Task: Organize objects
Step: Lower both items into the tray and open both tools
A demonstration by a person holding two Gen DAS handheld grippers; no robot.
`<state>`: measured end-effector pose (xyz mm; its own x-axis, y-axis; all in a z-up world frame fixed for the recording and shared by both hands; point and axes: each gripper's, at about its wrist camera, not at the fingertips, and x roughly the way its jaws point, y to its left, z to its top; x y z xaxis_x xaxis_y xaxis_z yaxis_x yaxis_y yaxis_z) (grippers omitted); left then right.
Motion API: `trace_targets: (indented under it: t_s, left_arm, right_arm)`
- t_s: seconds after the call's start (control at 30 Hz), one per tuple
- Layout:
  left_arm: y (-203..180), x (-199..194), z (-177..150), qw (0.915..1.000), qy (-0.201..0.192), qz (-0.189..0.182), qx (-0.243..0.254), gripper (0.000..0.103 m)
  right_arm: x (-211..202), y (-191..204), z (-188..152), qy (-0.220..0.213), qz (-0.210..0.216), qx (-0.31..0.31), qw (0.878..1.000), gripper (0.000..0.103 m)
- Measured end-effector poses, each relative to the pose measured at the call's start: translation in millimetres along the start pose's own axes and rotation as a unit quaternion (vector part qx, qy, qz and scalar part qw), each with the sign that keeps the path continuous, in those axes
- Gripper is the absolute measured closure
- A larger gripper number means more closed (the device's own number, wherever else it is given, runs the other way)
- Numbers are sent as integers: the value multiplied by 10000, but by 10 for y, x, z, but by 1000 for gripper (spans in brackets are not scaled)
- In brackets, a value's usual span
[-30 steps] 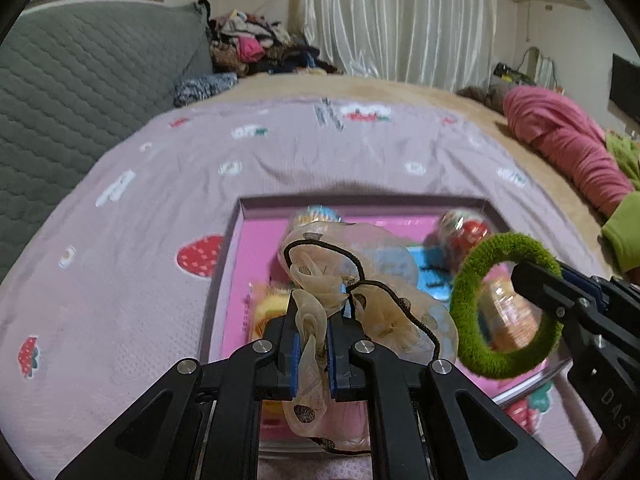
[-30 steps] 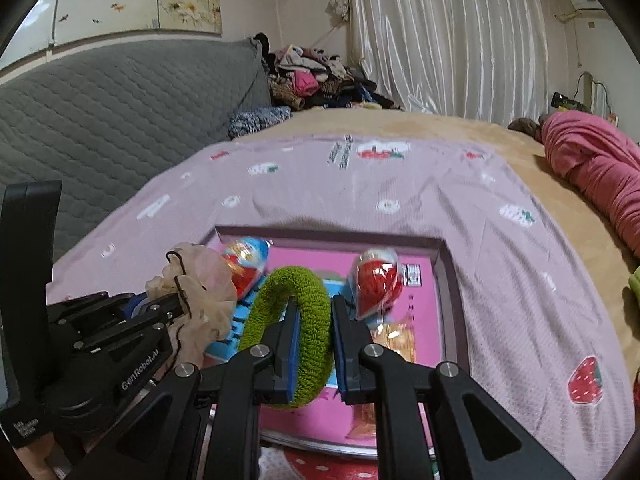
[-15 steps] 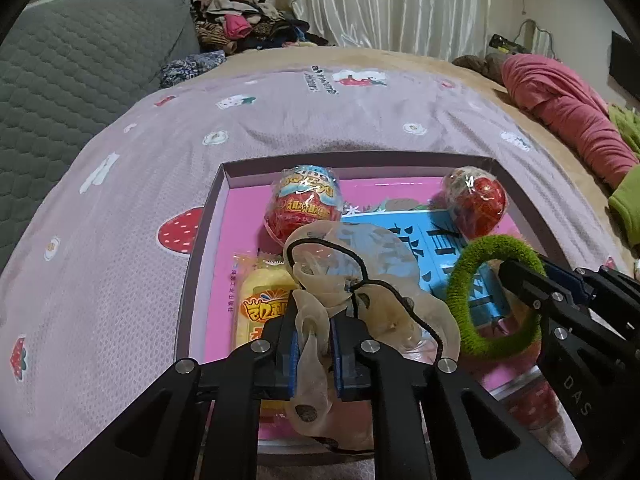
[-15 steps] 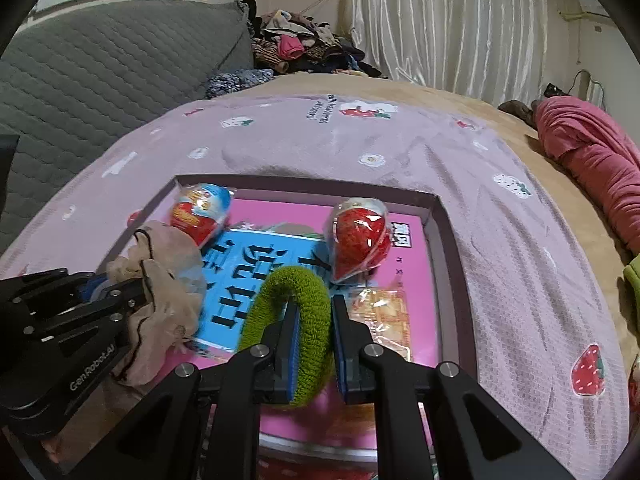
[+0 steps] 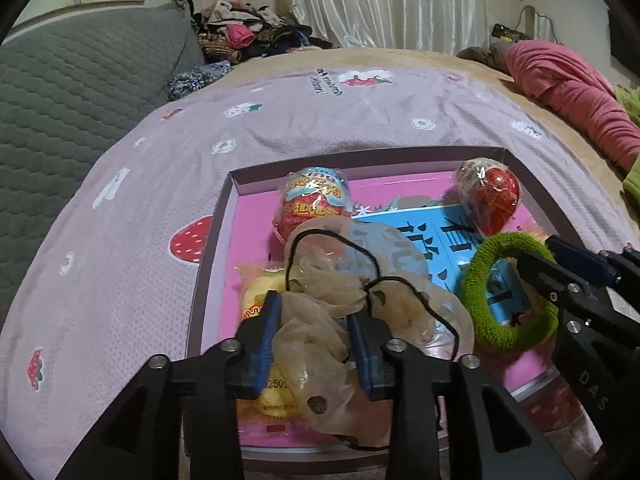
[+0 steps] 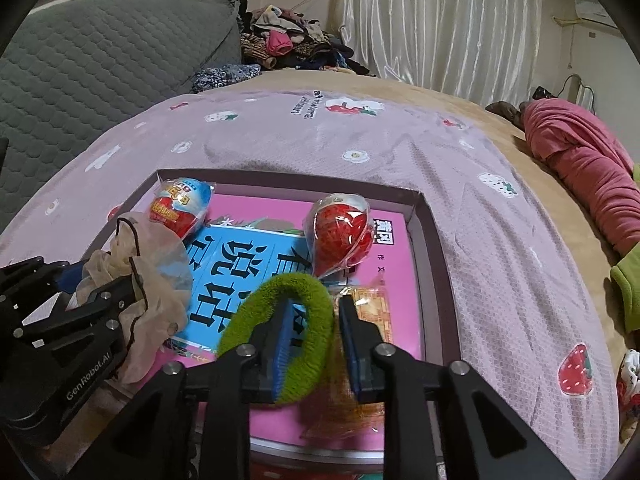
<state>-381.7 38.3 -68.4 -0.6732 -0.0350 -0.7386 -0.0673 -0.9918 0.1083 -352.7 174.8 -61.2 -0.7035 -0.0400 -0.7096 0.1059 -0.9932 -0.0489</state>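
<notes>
Left wrist view: we had the left gripper (image 5: pixel 316 320) just easing its jaws apart, the beige scrunchie (image 5: pixel 344 292) loose between the pads, over the pink tray (image 5: pixel 208 264).
Right wrist view: our right gripper (image 6: pixel 314 320) was parting too; the green scrunchie (image 6: pixel 280 312) lay between the jaws, against the left pad.

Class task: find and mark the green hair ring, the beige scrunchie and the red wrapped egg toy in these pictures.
green hair ring (image 6: pixel 308 292): right wrist view, top of its fuzzy loop.
beige scrunchie (image 5: pixel 320 300): left wrist view, gathered fabric at its middle.
red wrapped egg toy (image 6: pixel 340 236): right wrist view, red body under clear wrap.
</notes>
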Motion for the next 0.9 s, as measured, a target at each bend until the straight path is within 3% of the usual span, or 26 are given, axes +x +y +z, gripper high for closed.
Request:
trace_targets:
  t_s: [0.33,0.4,0.53,0.9]
  left_arm:
    - [18,-8,-7,10000,-24,94,26,41]
    - [24,-29,-1,9999,-48,99,25,39]
    - [60,-70,11,10000,-67,6,-10,28]
    - [183,-69,17,9995,311,88,-51,24]
  right_arm:
    - [-43,-9,31,-56,-63,-2,10000,69]
    - [-61,-20,34,-93,-99,16,9999,62]
    - [-94,-34,47,-130,-100,35,9999,59]
    - [-218,-72,95,-263,-196,73,9994,46]
